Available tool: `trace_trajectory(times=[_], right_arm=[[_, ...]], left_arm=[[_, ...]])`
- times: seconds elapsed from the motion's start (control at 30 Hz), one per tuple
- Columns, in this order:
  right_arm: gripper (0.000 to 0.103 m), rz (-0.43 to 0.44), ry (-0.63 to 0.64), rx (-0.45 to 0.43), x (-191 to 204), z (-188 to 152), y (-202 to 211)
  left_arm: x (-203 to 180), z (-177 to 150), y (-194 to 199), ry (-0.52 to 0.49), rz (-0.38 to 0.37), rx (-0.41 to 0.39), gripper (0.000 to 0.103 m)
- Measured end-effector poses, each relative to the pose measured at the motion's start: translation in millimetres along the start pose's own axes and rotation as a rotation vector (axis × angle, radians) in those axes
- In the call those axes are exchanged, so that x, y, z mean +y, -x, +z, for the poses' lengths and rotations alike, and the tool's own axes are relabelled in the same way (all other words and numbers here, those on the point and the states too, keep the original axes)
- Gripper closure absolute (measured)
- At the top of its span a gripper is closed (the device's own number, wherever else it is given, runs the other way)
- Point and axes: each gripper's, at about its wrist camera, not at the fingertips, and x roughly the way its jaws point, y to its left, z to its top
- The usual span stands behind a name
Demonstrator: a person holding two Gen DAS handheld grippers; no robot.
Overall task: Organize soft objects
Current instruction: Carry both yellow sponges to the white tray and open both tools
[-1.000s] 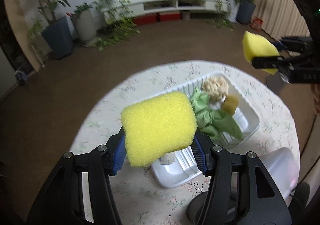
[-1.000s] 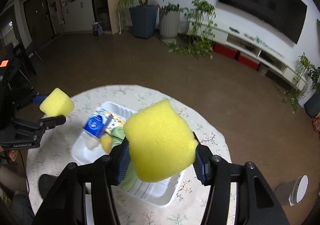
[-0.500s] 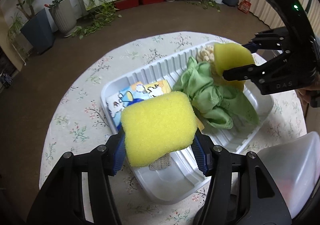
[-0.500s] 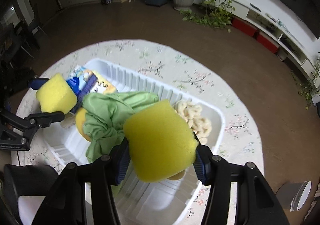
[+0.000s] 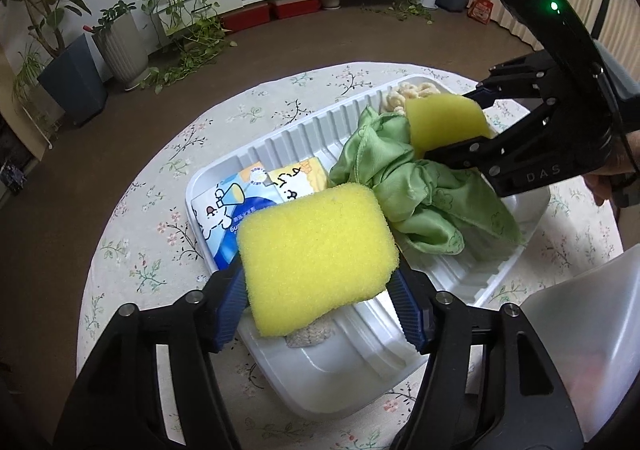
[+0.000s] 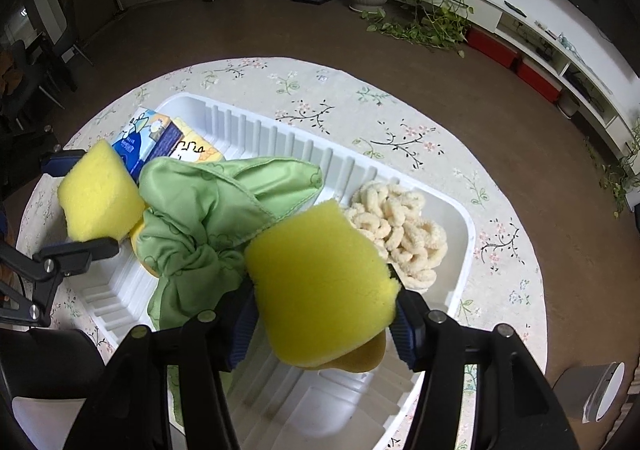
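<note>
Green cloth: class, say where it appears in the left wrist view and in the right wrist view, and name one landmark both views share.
Left wrist view: the green cloth lies right of centre, in the white tray, below the right gripper.
Right wrist view: the green cloth lies left of centre, in the same tray.
Shared landmark: the cream looped item beside the cloth.

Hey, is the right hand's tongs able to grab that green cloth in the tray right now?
Probably not. The right tongs are already shut on a yellow sponge, which fills the gap between them. The green cloth lies uncovered just beside them in the white tray, so only the sponge stands in the way.
</note>
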Motion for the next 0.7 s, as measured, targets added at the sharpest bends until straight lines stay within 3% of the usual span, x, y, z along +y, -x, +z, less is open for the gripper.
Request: trace_trajectory(times=[0.4, 0.53, 0.7], right_arm=[[0.032, -0.024, -0.01, -0.025, 1, -1, 3], [0.027, -0.024, -0.01, -0.04, 0, -3, 8], [0.026, -0.023, -0.022, -0.051, -2, -5, 14]], left_arm=[[1, -3, 1, 0.015, 0.012, -0.014, 0.026], [3, -6, 8, 0.028, 0.013, -0.036, 0.016], [6, -5, 12, 0.043, 0.021, -0.05, 0.016]])
